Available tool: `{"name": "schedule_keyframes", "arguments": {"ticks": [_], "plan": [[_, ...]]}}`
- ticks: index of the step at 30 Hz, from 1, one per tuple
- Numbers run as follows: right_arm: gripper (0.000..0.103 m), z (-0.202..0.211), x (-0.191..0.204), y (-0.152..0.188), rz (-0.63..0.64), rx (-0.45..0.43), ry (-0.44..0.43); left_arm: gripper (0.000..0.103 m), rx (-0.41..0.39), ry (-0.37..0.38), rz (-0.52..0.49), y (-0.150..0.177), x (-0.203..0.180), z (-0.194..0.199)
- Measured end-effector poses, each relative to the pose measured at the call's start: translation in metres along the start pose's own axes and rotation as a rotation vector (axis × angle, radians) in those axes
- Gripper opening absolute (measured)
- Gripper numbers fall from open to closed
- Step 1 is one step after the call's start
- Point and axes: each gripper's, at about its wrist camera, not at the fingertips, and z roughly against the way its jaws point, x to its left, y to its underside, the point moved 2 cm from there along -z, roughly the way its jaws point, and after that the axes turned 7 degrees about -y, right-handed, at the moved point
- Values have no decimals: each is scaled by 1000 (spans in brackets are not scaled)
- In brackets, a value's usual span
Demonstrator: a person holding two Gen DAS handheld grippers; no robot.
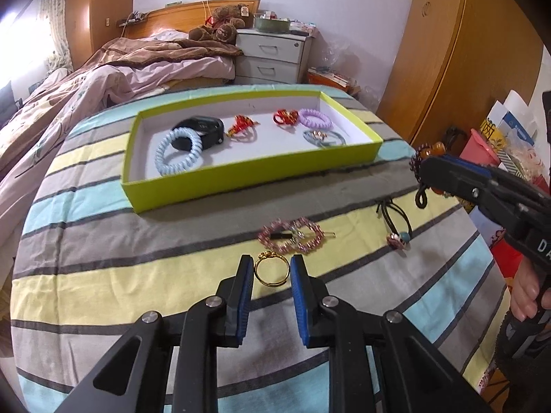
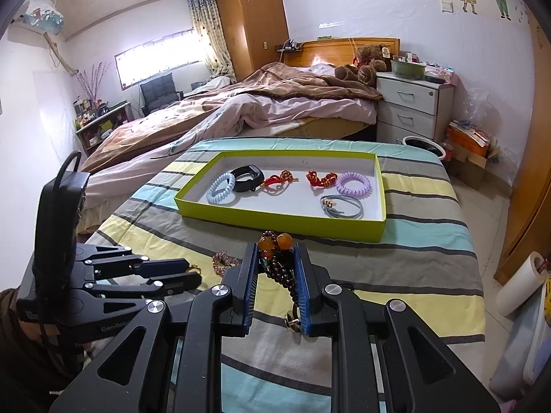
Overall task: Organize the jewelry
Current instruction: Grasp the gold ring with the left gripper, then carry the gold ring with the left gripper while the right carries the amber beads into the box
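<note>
Left gripper (image 1: 270, 265) clamped on gold ring (image 1: 270, 270), near the cloth's (image 1: 103, 275) front edge. Right gripper (image 2: 275, 258) pinching bead bracelet (image 2: 277, 261). Pinched beads seen only from right wrist; tray (image 1: 241, 172) beyond.

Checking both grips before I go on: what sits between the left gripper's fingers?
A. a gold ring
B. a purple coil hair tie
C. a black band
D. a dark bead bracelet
A: the gold ring stands between the left gripper fingers; the bead bracelet is in the right gripper.
</note>
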Motion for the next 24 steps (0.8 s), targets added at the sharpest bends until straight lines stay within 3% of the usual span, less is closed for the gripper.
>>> {"name": "schedule_keyframes", "arguments": {"ticks": [14,24], "plan": [[21,-17,-11,-22,-11,16,15,22,-70,20,19,-40,19,16],[21,-54,-36,-56,-66,45,6,22,-86,34,34,-88,32,-2]]}}
